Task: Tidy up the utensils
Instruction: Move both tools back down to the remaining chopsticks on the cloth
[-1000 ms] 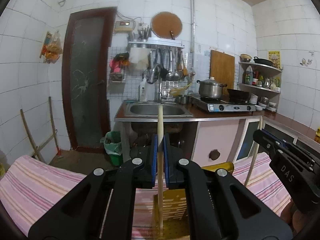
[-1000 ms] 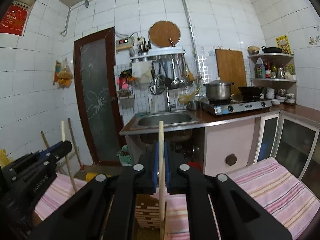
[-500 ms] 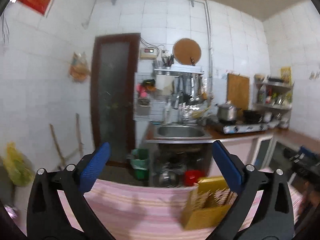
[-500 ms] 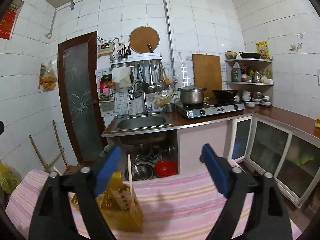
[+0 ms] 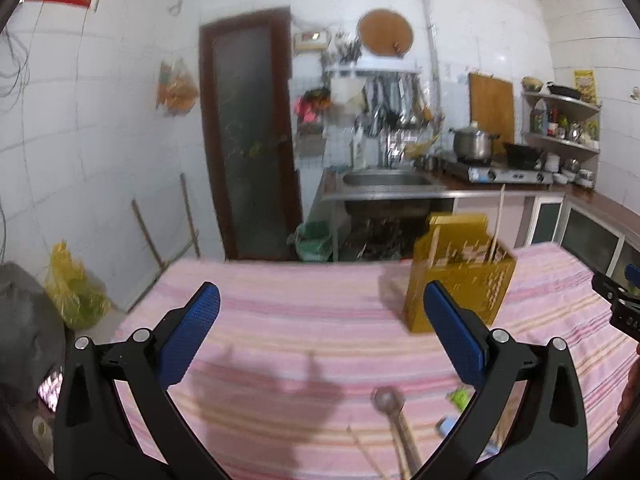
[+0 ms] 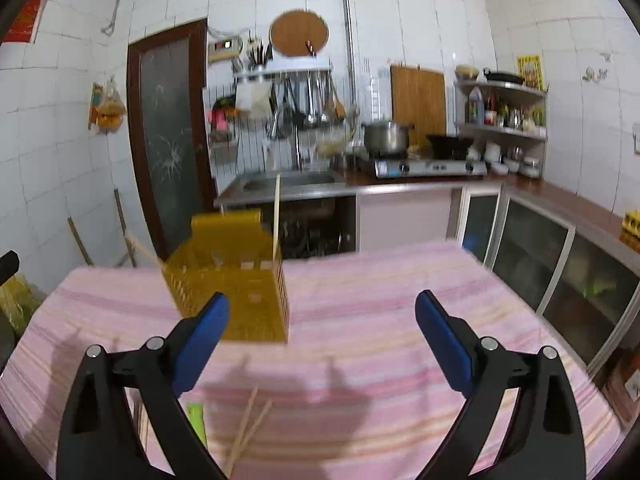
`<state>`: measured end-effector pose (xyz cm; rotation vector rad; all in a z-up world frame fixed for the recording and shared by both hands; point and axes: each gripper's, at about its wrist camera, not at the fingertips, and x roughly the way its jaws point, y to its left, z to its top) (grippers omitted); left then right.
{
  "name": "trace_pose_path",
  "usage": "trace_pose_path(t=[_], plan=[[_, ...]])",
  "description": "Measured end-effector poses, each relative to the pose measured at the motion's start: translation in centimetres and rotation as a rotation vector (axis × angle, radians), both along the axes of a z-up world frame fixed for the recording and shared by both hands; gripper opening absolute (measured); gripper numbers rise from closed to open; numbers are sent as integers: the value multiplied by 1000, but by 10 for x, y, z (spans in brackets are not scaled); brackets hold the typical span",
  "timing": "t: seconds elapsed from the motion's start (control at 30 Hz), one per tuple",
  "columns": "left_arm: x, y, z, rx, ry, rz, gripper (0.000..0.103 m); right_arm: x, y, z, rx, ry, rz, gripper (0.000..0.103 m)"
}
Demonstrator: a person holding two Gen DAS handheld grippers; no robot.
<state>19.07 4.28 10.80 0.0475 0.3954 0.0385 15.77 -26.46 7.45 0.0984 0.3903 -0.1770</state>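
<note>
A yellow slotted utensil holder (image 5: pixel 460 280) (image 6: pixel 232 284) stands on the pink striped tablecloth (image 5: pixel 300 320). Pale wooden chopsticks (image 5: pixel 498 220) (image 6: pixel 276 216) stick up out of it. My left gripper (image 5: pixel 320 292) is wide open with nothing between its blue pads, and the holder is ahead to its right. My right gripper (image 6: pixel 322 300) has its jaws opening, with nothing between them, and the holder is ahead to its left. A metal spoon (image 5: pixel 388 400) and loose chopsticks (image 6: pixel 250 428) lie on the cloth close to me. The picture is motion-blurred.
A small green item (image 5: pixel 460 396) (image 6: pixel 196 420) and a blue one (image 5: pixel 444 426) lie near the spoon. Behind the table are a sink counter (image 6: pixel 280 184), a stove with a pot (image 6: pixel 386 138) and glass-door cabinets (image 6: pixel 560 264). A dark door (image 5: pixel 248 136) is at the back.
Both grippers were shut on upright chopsticks above the holder. They opened wide, left the chopsticks standing in it, and drew back, the left swinging left and the right swinging right.
</note>
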Motion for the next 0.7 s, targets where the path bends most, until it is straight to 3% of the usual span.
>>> trace_pose_path(t=[0.13,0.4,0.7], plan=[[11,14,-35,-46,106,6,98,2,8,-27,6,64,3,92],[26,19,-105,-54,300,36,98,24,26,-78,6,218,-5,92],[37,4,-142,-24,419,56,98,55,47,-97,-17,327,5,91]])
